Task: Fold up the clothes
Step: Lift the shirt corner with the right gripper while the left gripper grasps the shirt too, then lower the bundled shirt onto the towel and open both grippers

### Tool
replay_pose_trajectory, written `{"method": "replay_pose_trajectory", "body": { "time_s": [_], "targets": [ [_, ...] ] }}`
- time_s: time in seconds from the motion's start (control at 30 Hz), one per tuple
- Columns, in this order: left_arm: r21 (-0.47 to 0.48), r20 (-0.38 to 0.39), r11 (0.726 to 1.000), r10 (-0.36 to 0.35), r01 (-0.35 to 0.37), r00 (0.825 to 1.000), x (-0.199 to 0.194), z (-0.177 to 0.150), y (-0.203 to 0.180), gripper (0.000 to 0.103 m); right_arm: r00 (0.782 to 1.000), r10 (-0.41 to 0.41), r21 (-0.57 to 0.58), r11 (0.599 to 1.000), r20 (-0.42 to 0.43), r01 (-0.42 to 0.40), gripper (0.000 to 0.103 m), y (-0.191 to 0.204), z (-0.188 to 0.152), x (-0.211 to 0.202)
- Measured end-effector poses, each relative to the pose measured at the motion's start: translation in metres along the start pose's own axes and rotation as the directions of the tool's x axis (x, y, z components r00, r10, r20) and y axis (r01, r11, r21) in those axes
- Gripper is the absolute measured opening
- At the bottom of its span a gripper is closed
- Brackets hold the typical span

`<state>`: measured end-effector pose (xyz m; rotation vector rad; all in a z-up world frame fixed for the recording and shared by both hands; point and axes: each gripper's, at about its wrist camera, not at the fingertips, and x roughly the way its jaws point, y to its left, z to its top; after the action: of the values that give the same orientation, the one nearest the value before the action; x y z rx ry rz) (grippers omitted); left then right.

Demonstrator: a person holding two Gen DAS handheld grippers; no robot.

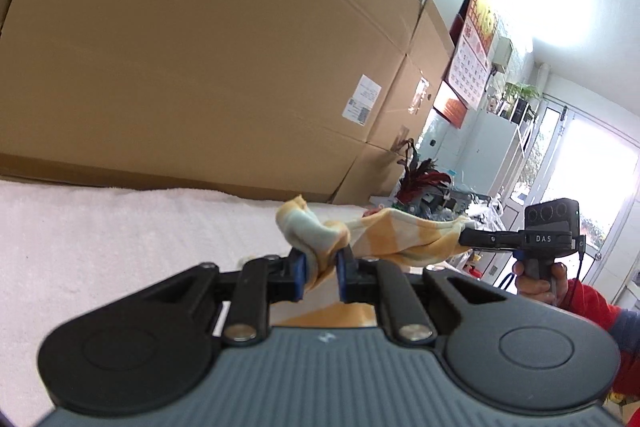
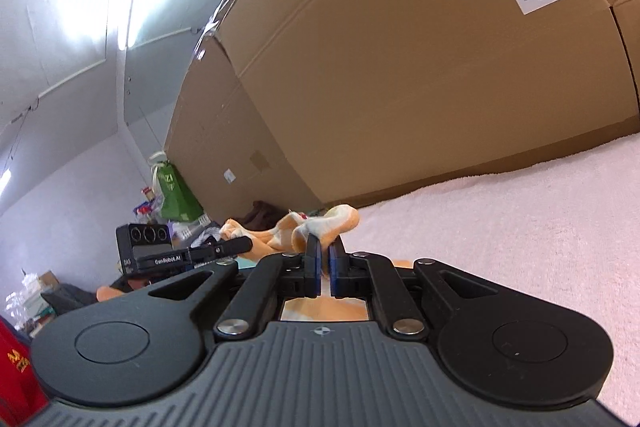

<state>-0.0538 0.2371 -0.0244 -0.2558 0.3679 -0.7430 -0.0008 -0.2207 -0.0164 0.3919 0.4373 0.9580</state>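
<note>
Your left gripper is clenched on a bunched corner of the orange-and-white checked garment; your right gripper pinches the other end. The cloth hangs stretched between them above the white towel-covered worktop, probably clear of it. Cardboard boxes stand behind.

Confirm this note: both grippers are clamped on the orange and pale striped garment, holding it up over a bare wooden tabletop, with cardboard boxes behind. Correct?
Not quite. The surface is a white terry towel, not bare wood; both wrist views show it. The rest stands: the left gripper and the right gripper are both shut on the garment, with the cardboard boxes behind.
</note>
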Motion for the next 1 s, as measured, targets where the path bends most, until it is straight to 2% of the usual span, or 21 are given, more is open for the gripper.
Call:
{"method": "replay_pose_trajectory", "body": {
  "time_s": [0.13,0.27,0.47,0.6,0.73,0.8,0.87,0.9,0.97,1.0],
  "targets": [
    [0.064,-0.058,0.998,0.006,-0.002,0.998,-0.010,-0.014,-0.011,0.010,0.993,-0.058,-0.130,0.991,-0.100,0.045,0.005,0.013,-0.011,-0.006],
    [0.130,-0.119,0.992,0.026,-0.010,0.993,-0.010,-0.023,-0.019,0.011,0.969,-0.157,-0.310,0.946,-0.190,0.093,0.005,0.030,-0.022,0.004],
    [0.249,-0.221,0.968,0.082,-0.025,0.972,0.004,-0.036,-0.029,0.011,0.910,-0.318,-0.566,0.816,-0.267,0.119,0.005,0.052,-0.039,0.031],
    [0.339,-0.263,0.940,0.114,-0.018,0.958,0.010,-0.047,-0.040,0.013,0.866,-0.430,-0.703,0.698,-0.256,0.138,0.005,0.059,-0.056,0.050],
    [0.383,-0.276,0.924,0.127,-0.012,0.953,0.013,-0.052,-0.045,0.019,0.848,-0.481,-0.767,0.623,-0.223,0.152,0.006,0.063,-0.063,0.060],
    [0.379,-0.274,0.925,0.129,-0.017,0.953,0.014,-0.051,-0.043,0.019,0.848,-0.478,-0.776,0.616,-0.230,0.137,0.011,0.066,-0.063,0.061],
    [0.384,-0.271,0.923,0.132,-0.019,0.953,0.015,-0.051,-0.043,0.019,0.847,-0.474,-0.781,0.612,-0.239,0.122,0.023,0.070,-0.063,0.061],
    [0.390,-0.271,0.921,0.134,-0.019,0.953,0.015,-0.051,-0.043,0.019,0.847,-0.472,-0.782,0.612,-0.245,0.115,0.026,0.072,-0.062,0.060],
    [0.399,-0.271,0.917,0.134,-0.016,0.953,0.014,-0.052,-0.044,0.019,0.858,-0.444,-0.764,0.638,-0.257,0.101,0.028,0.080,-0.055,0.053],
    [0.402,-0.271,0.915,0.134,-0.014,0.953,0.014,-0.052,-0.045,0.019,0.878,-0.402,-0.736,0.671,-0.258,0.091,0.028,0.084,-0.048,0.045]
  ]
}}
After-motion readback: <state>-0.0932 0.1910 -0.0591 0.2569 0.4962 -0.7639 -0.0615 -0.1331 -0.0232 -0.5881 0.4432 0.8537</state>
